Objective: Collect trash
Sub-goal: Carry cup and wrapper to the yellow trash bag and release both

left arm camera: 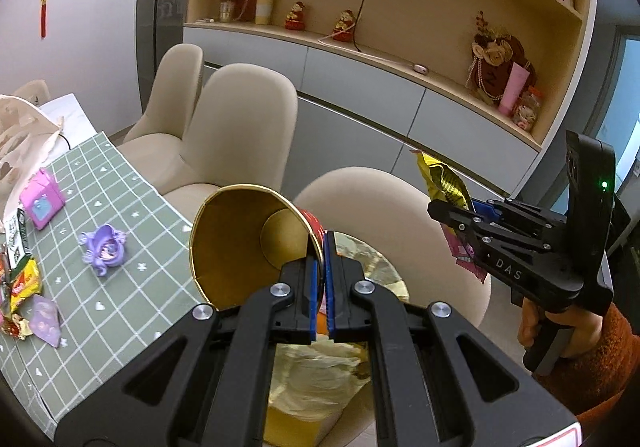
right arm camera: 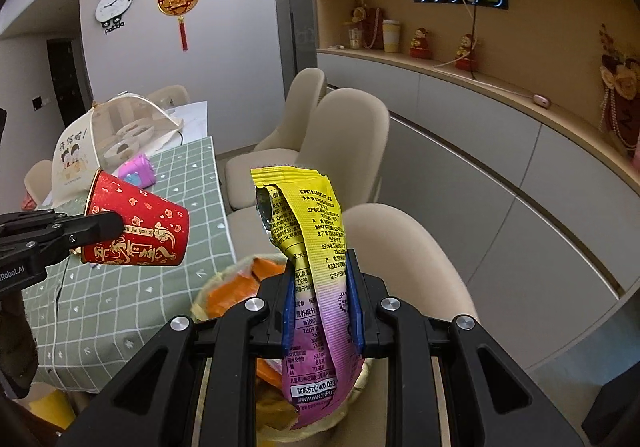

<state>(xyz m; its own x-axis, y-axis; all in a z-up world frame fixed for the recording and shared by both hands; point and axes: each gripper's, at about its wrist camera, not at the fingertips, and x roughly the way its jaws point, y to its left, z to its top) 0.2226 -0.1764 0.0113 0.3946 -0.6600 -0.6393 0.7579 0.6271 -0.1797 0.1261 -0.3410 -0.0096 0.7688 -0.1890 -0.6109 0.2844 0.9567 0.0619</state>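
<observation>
My left gripper (left arm camera: pixel 323 259) is shut on the rim of a red paper cup (left arm camera: pixel 248 243) with a gold inside. The cup lies tipped on its side, mouth to the left. The right wrist view shows the cup (right arm camera: pixel 136 227) and the left gripper (right arm camera: pixel 114 225) beside the table edge. My right gripper (right arm camera: pixel 322 295) is shut on a yellow and purple snack wrapper (right arm camera: pixel 308 215), which stands up between the blue pads. From the left wrist camera, the right gripper (left arm camera: pixel 434 207) and wrapper (left arm camera: pixel 444 179) are at the right. A bag-lined trash bin (left arm camera: pixel 320 371) sits below both grippers.
The green checked table (left arm camera: pixel 120 287) at the left carries several wrappers (left arm camera: pixel 24 283), a purple toy (left arm camera: pixel 104 247) and a pink box (left arm camera: pixel 40 199). A mesh food cover (right arm camera: pixel 80 151) stands further back. Beige chairs (left arm camera: pixel 240 135) line the table's side, with a cabinet behind.
</observation>
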